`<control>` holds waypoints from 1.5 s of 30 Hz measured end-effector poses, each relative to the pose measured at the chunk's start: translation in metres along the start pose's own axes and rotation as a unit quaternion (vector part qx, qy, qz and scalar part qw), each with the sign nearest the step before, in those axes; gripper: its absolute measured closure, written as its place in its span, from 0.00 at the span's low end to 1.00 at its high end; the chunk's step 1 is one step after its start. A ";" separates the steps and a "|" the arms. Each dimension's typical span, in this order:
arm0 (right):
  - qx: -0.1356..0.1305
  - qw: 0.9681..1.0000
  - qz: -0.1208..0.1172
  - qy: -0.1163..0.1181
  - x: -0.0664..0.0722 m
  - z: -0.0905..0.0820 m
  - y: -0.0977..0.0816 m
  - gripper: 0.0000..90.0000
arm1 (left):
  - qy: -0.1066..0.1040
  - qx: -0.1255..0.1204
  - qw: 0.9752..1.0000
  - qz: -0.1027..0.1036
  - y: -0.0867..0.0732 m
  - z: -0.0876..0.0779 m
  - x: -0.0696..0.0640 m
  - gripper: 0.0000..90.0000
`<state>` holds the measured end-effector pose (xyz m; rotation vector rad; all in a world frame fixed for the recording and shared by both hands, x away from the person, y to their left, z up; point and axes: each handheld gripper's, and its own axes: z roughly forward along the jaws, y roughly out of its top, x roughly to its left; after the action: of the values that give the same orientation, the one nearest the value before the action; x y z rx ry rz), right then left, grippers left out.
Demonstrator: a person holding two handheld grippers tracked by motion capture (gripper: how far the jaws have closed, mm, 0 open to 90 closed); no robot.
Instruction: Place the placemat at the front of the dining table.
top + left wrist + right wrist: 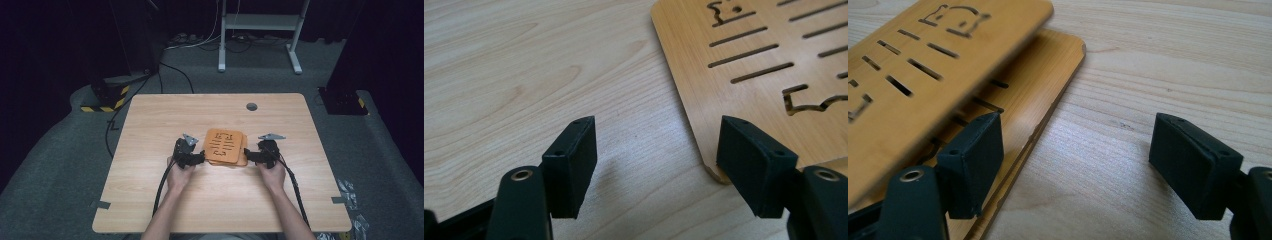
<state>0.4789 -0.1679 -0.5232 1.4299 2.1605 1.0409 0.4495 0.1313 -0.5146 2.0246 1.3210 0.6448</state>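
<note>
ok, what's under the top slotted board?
Under the top slotted board lies a second wooden board, offset so its corner and edge stick out, with a few slots showing. The rest of it is covered. Both rest on the table.

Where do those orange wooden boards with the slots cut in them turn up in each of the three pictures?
High view: the slotted boards lie stacked mid-table, between the two tongs.
Left gripper view: the top board fills the upper right, its corner by the right-hand jaw.
Right gripper view: the top board runs across the upper left, the lower board poking out beneath.
Shared landmark: the long cut slots.
</note>
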 end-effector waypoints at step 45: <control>0.024 1.000 -0.009 0.009 -0.001 -0.004 0.003 0.25 | -0.024 -0.038 0.998 -0.033 -0.009 0.006 0.008 0.42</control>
<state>0.4790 -0.1696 -0.5190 1.4247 2.2214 1.0044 0.4510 0.1402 -0.5252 1.9160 1.3112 0.6037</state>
